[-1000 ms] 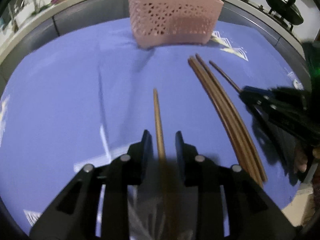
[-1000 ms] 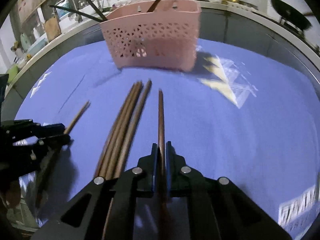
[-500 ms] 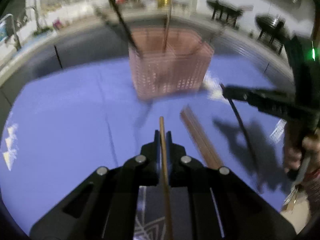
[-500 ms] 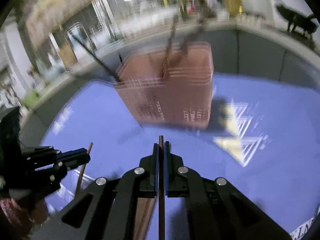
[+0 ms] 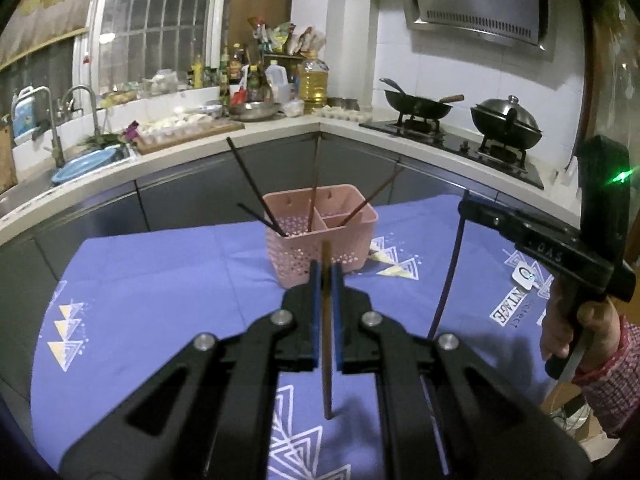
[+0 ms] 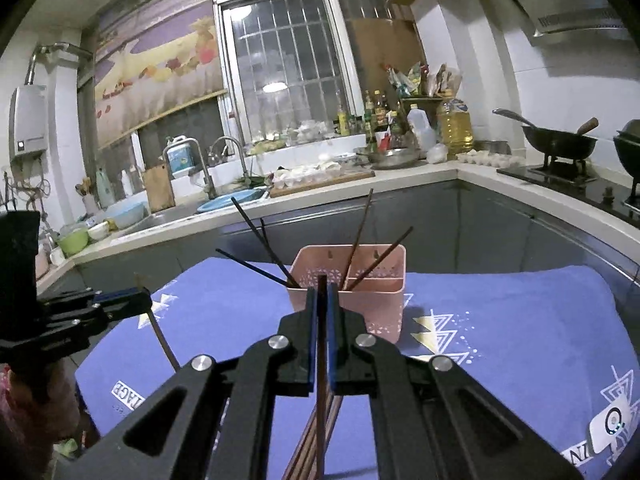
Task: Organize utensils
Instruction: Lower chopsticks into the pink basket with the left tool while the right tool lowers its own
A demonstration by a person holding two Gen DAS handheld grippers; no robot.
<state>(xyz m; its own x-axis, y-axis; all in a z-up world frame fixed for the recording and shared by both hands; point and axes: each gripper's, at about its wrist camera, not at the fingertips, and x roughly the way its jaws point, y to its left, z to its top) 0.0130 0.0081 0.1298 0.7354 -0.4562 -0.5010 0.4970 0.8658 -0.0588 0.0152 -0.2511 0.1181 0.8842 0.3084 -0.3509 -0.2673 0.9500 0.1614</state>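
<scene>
My left gripper (image 5: 326, 266) is shut on a brown chopstick (image 5: 327, 360), held off the blue cloth (image 5: 160, 300) and pointing toward the pink basket (image 5: 320, 258). My right gripper (image 6: 322, 288) is shut on a dark chopstick (image 6: 320, 420), also in front of the pink basket (image 6: 376, 308). Each gripper shows in the other's view: the right gripper (image 5: 466, 204) with its stick hanging down, the left gripper (image 6: 144, 294) likewise. The basket holds several chopsticks leaning out of its compartments.
A bundle of loose chopsticks (image 6: 306, 440) lies on the cloth under my right gripper. A person's hand (image 5: 568, 328) grips the right handle. Behind the table run a counter with a sink (image 6: 224, 204), bottles, and a stove with woks (image 5: 416, 106).
The left jaws closed on the brown chopstick. Both grippers rose off the cloth with their chopsticks and tilted up, so the kitchen behind the basket came into view.
</scene>
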